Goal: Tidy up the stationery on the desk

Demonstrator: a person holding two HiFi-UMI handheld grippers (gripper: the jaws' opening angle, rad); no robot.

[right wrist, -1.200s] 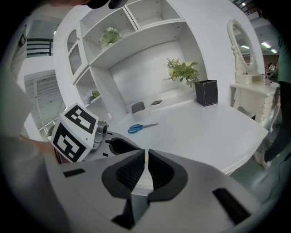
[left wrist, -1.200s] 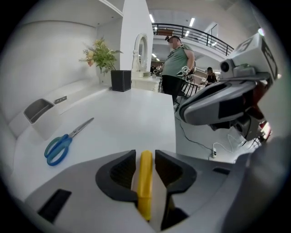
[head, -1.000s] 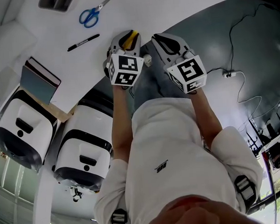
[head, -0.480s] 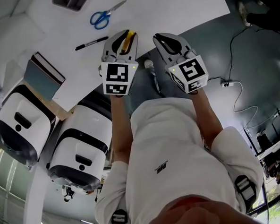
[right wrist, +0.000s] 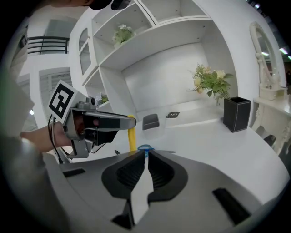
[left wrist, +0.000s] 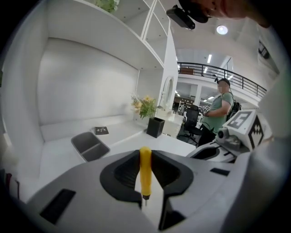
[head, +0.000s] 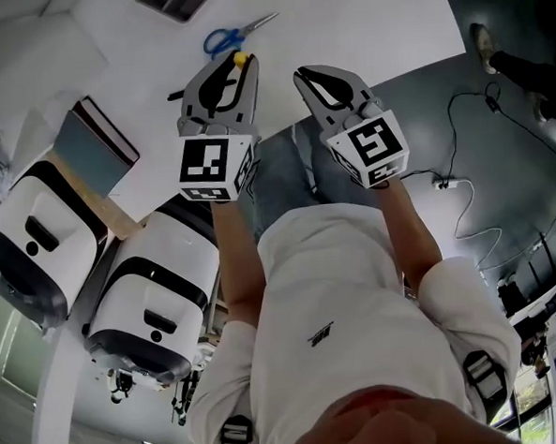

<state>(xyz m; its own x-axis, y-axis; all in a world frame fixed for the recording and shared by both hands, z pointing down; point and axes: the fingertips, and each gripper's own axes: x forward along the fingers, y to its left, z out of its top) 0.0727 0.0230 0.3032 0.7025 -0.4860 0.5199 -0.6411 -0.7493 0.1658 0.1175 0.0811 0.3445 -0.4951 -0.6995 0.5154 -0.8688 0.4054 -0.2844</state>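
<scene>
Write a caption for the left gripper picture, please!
Left gripper shut on a yellow tool above the white desk, a grey tray beyond.

A white machine (head: 31, 246) with a black band stood at my left, and a second white machine (head: 151, 304) stood just beside it. On the dark grey floor (head: 422, 114) to my right, a thin cable (head: 461, 149) ran to a small white plug block (head: 442, 184). A black square vase (left wrist: 155, 127) held pale flowers (left wrist: 144, 107) with green leaves. Beyond it a person in a green top (left wrist: 221, 107) stood near a black office chair (left wrist: 193, 124), under a balcony railing (left wrist: 204, 70). White shelves (right wrist: 150, 32) above carried a small plant (right wrist: 122, 32).
</scene>
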